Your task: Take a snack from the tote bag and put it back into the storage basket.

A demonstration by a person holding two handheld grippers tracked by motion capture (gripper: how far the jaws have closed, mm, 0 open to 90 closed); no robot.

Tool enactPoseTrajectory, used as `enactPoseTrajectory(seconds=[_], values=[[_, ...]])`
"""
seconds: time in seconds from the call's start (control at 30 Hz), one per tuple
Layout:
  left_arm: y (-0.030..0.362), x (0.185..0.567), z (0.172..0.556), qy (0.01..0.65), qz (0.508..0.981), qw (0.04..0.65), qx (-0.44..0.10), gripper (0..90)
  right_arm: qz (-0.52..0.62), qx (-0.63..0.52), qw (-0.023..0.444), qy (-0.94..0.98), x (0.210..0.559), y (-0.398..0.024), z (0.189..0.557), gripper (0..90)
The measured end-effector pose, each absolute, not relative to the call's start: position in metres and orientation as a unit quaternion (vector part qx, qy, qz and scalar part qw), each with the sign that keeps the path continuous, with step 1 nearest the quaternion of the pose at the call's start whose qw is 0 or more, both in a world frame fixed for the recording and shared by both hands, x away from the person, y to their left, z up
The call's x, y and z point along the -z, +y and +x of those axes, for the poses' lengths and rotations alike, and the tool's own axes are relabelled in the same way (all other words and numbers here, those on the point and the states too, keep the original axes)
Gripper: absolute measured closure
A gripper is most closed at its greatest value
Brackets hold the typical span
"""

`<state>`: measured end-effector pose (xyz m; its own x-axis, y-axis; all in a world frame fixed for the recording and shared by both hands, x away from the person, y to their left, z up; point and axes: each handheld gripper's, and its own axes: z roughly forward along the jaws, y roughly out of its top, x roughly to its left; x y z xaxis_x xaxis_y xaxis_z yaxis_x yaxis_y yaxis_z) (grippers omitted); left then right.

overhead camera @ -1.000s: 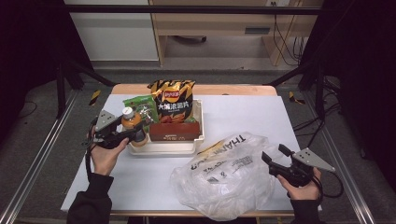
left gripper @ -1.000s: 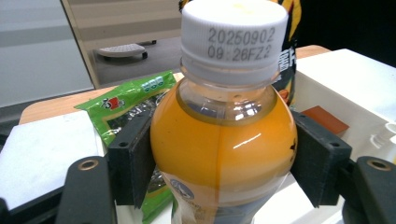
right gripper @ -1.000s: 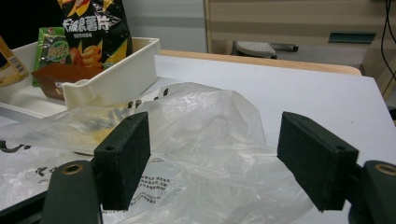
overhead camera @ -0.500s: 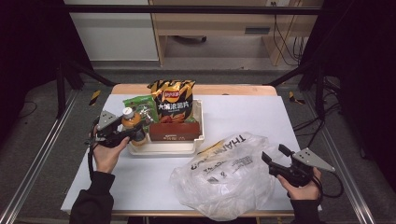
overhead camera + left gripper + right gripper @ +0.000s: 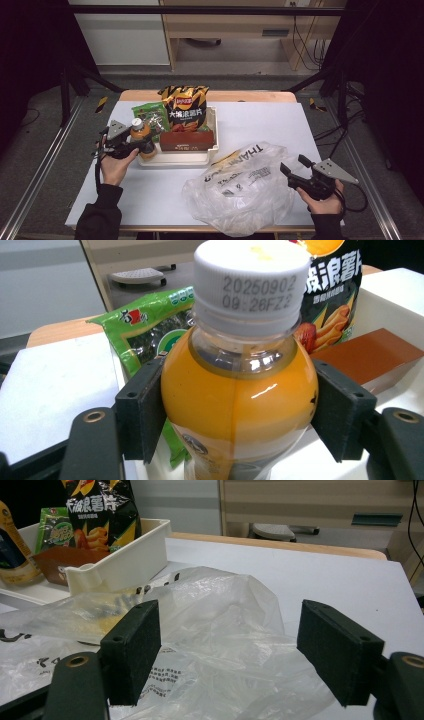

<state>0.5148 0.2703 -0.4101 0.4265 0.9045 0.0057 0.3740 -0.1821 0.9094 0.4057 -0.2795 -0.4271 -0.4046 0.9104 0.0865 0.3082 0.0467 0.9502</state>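
Juice bottle (image 5: 239, 405) clamped between left gripper (image 5: 239, 412) pads (upright), over tray (image 5: 212, 131) edge

White table (image 5: 280, 125) bears cream tray (image 5: 212, 131) and plastic bag (image 5: 240, 192)

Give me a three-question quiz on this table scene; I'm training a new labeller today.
1. True or false: the left gripper is closed on the juice bottle.
2. What lies in front of the right gripper's open jaws? A) a plastic bag B) a chip bag C) a brown box
3. Name the container that holds the chip bag, the green packet and the brown box.

Key:
1. True; its pads press the bottle's sides.
2. A, the plastic bag.
3. The white tray.
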Motion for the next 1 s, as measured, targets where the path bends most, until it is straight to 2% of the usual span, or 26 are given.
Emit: enactPoseTrajectory(seconds=[0.5, 0.7, 1.0], values=[[0.272, 0.419, 0.513, 0.451, 0.706, 0.465, -0.287, 28.9, 0.461, -0.514, 0.294, 0.662, 0.427, -0.279, 0.406, 25.8], [0.273, 0.416, 0.503, 0.446, 0.701, 0.476, -0.290, 19.7, 0.463, -0.514, 0.295, 0.659, 0.426, -0.281, 0.405, 25.4], [0.282, 0.411, 0.476, 0.432, 0.694, 0.496, -0.295, 16.0, 0.465, -0.513, 0.300, 0.656, 0.425, -0.284, 0.405, 24.6]])
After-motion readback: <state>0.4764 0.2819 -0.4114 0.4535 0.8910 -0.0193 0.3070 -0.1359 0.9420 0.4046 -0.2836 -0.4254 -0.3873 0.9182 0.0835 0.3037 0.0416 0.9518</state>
